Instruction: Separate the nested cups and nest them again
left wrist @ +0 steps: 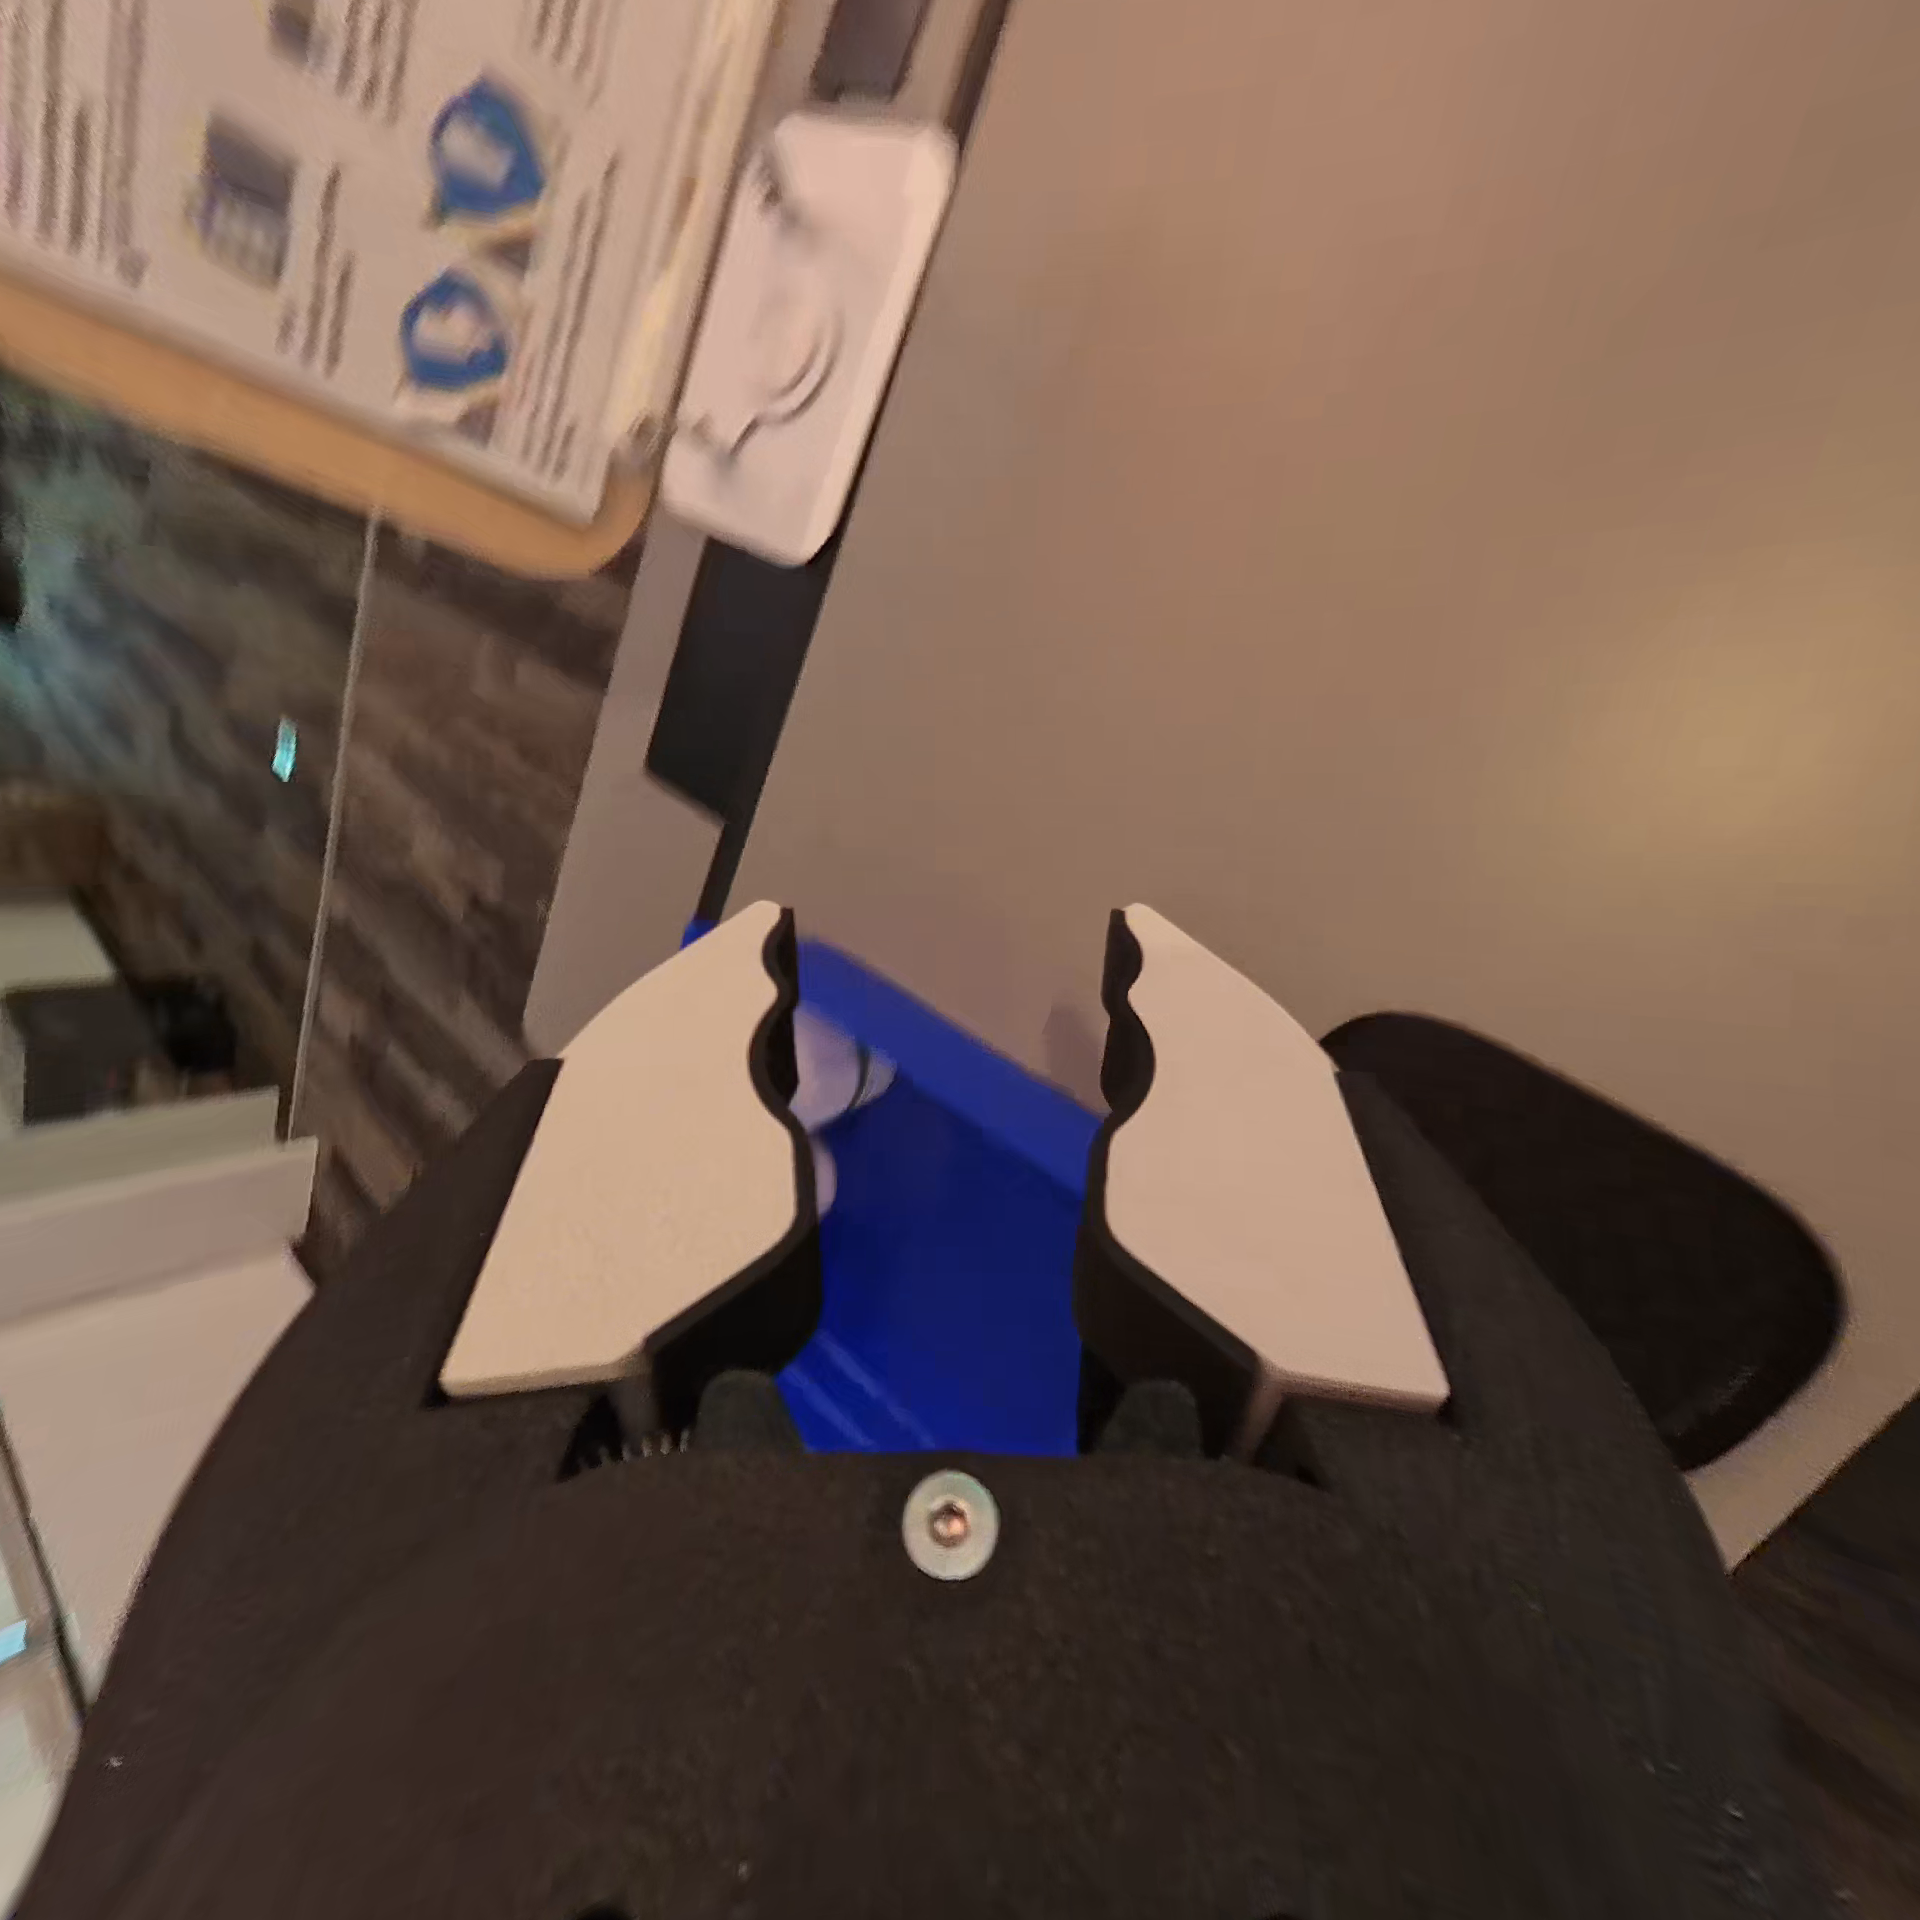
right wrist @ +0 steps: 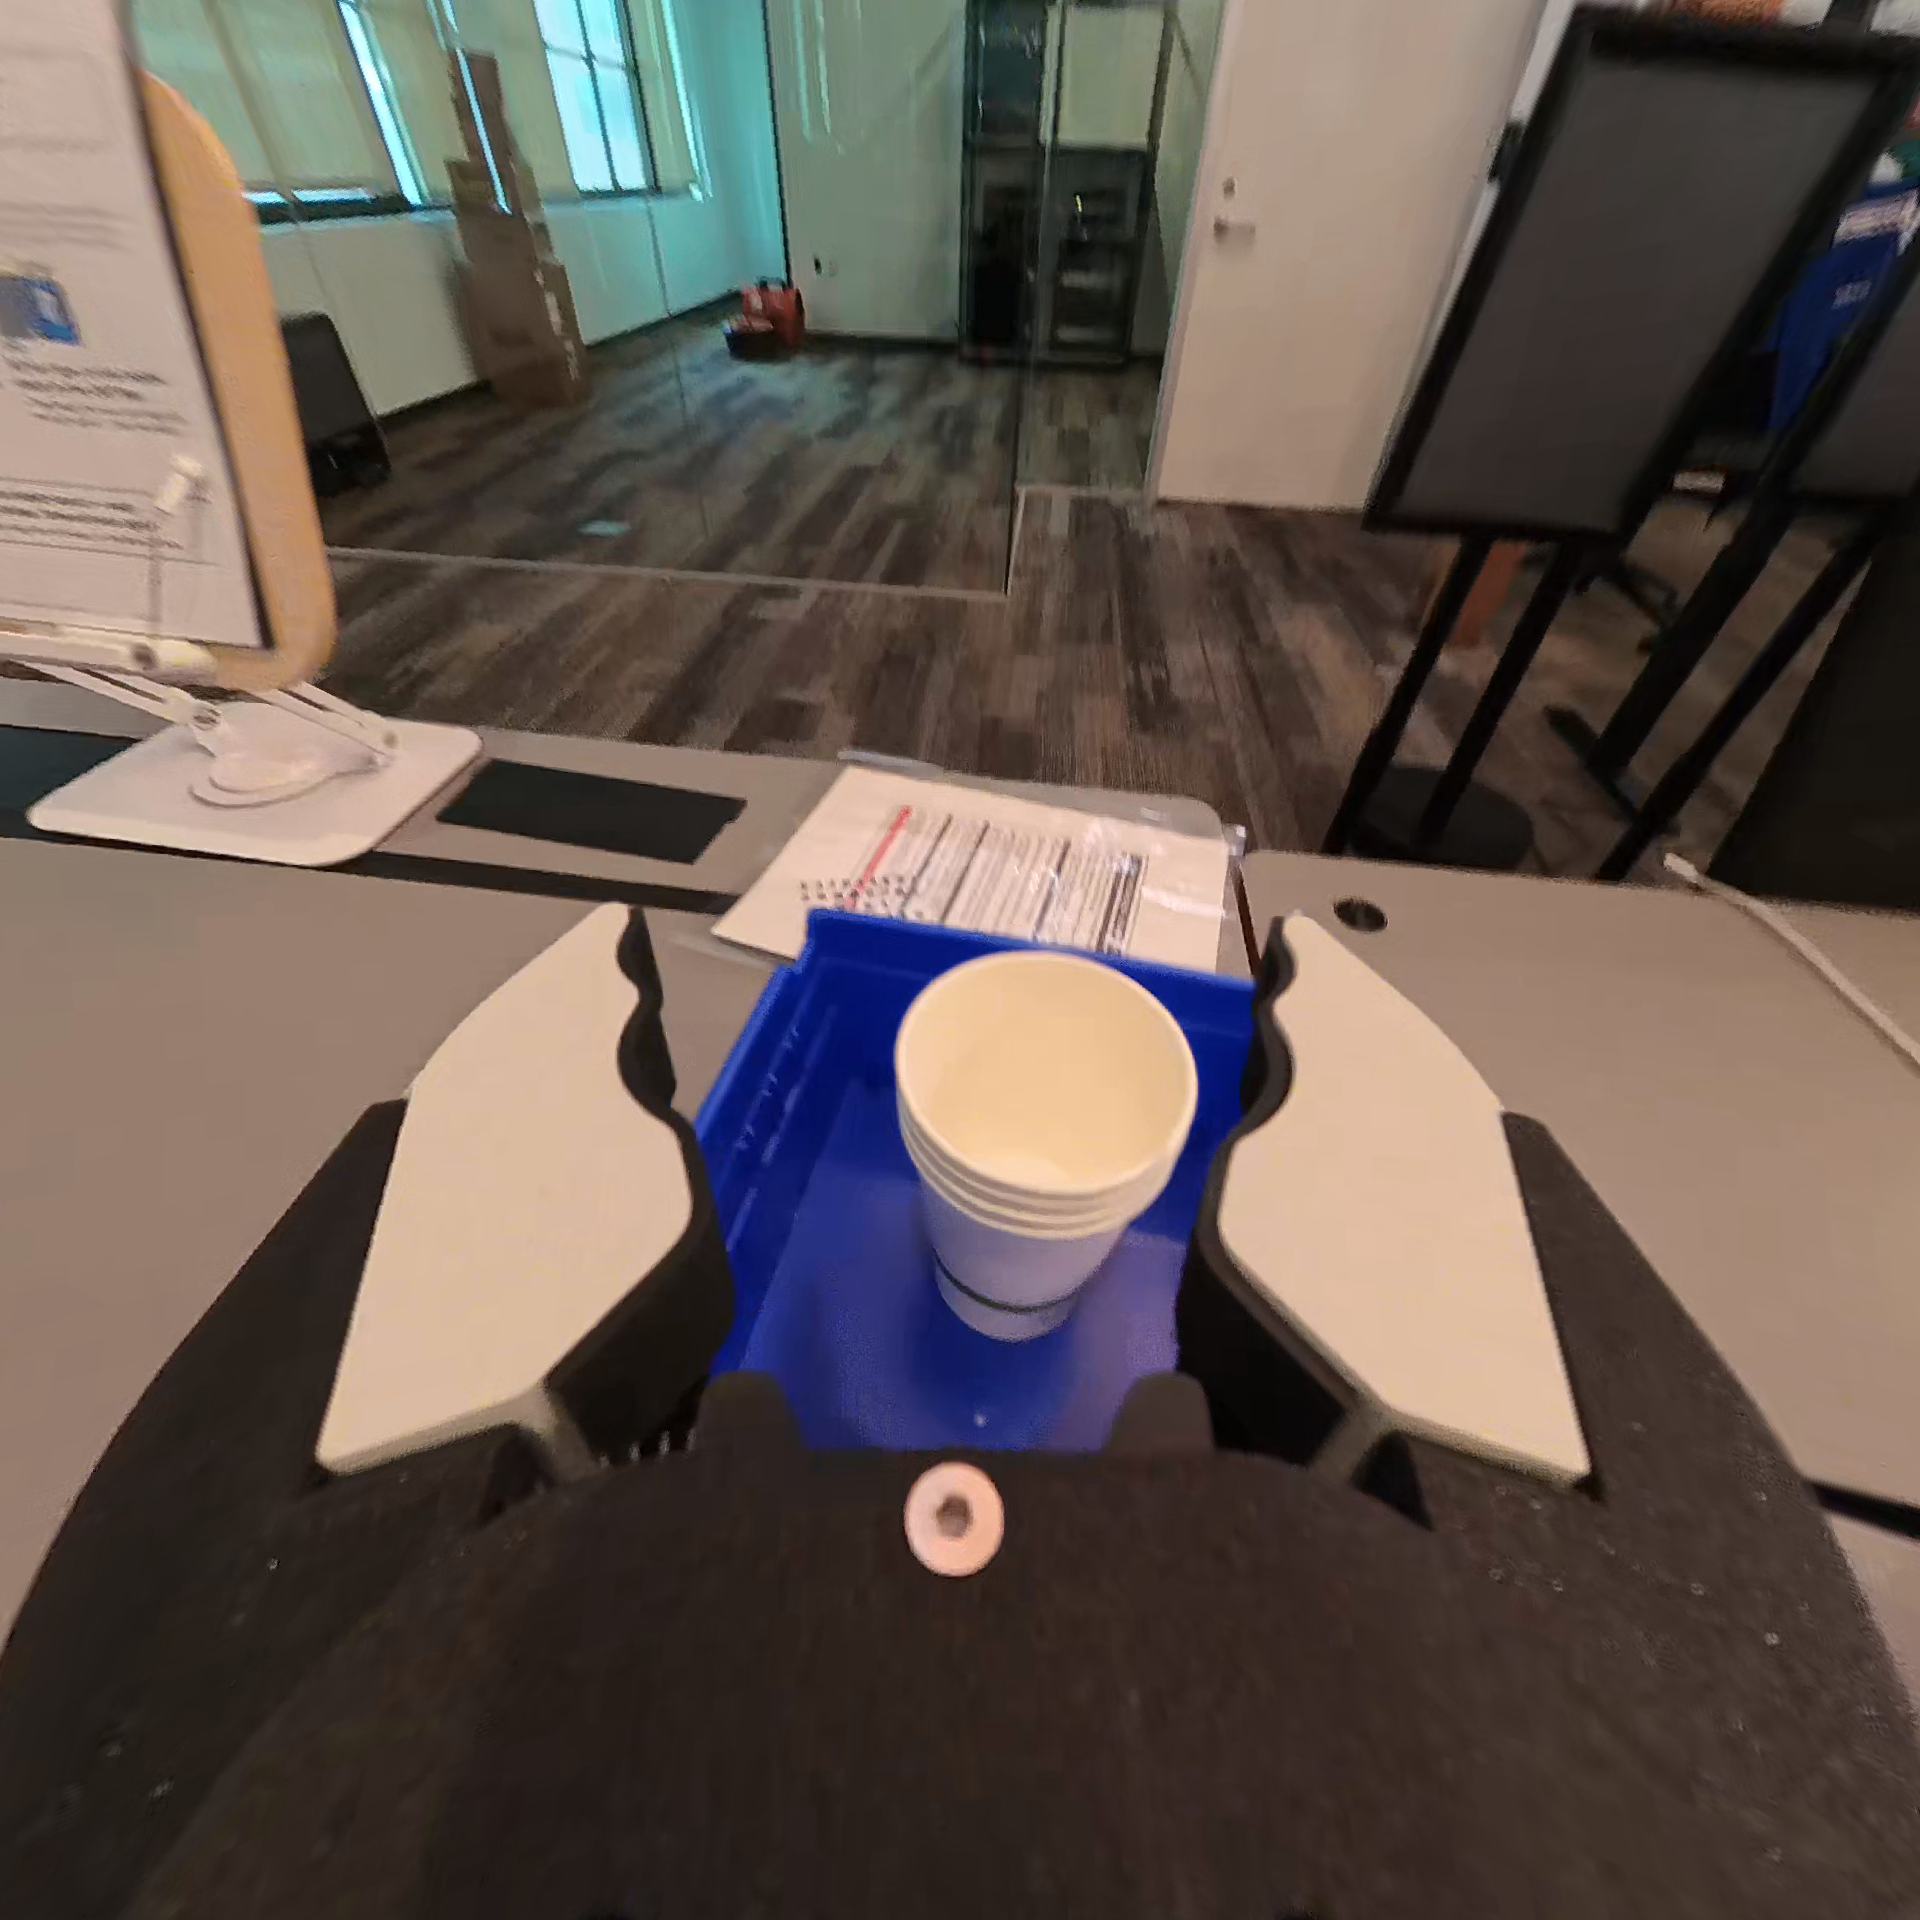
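One stack of cups (right wrist: 1044,1143) upright in our blue bin (right wrist: 790,1091) | dead ahead of right gripper (right wrist: 951,1049), jaws apart, nearer | left gripper (left wrist: 945,1023) apart, tilted, empty.

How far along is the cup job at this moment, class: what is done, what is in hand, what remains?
Done: nothing visible yet. The stack of paper cups stands nested and upright in the blue bin. In hand: nothing; the right gripper is open, aimed at the stack without touching it, and the left gripper is open too, seeing only a sliver of the bin. Left: pulling the cups apart, then nesting them again.
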Demonstrator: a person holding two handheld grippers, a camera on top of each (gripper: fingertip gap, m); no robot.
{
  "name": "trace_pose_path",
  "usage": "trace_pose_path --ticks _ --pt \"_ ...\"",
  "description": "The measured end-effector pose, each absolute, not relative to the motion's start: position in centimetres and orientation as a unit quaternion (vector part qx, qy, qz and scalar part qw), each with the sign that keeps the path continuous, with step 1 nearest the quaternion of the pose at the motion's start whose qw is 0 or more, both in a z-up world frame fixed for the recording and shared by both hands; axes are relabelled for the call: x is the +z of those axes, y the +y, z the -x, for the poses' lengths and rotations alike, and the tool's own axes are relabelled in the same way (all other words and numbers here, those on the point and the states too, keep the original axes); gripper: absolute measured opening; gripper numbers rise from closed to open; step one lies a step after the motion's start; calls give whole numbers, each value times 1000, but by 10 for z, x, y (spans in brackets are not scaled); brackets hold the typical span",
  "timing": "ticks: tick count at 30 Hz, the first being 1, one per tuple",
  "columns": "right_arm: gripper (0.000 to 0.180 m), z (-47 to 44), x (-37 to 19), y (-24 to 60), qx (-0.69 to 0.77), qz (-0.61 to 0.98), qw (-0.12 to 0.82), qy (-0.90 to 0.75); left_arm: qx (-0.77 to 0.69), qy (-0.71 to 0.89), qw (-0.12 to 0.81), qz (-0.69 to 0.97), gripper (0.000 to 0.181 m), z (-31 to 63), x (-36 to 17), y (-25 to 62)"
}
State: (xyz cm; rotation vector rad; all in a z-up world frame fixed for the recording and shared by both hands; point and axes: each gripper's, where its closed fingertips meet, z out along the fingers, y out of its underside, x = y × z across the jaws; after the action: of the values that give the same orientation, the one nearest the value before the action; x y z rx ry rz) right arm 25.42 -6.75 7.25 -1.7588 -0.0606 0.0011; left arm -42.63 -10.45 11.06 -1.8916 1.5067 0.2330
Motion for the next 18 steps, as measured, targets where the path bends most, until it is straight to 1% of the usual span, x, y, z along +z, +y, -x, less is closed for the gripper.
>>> trace_pose_path --ticks 2,5,6,9,14,17,18 --pt "106 -239 91 -70 -7 752 657 -50 129 537 346 759 56 470 111 -83" --pt "105 -218 108 -68 -30 736 671 -89 177 478 332 794 51 532 100 -54" --pt "104 -212 110 -66 -41 734 670 -103 194 464 322 802 49 551 91 -46" --pt "103 -199 108 -61 -72 739 656 -137 228 444 267 824 49 594 53 -29" --pt "102 -186 107 -53 -48 739 656 -145 255 486 220 806 50 600 -7 -1" --pt "93 -182 107 -54 -29 736 659 -150 259 512 220 789 47 583 -25 16" --pt "93 -182 107 -54 -24 736 661 -148 253 517 223 786 45 577 -29 21"
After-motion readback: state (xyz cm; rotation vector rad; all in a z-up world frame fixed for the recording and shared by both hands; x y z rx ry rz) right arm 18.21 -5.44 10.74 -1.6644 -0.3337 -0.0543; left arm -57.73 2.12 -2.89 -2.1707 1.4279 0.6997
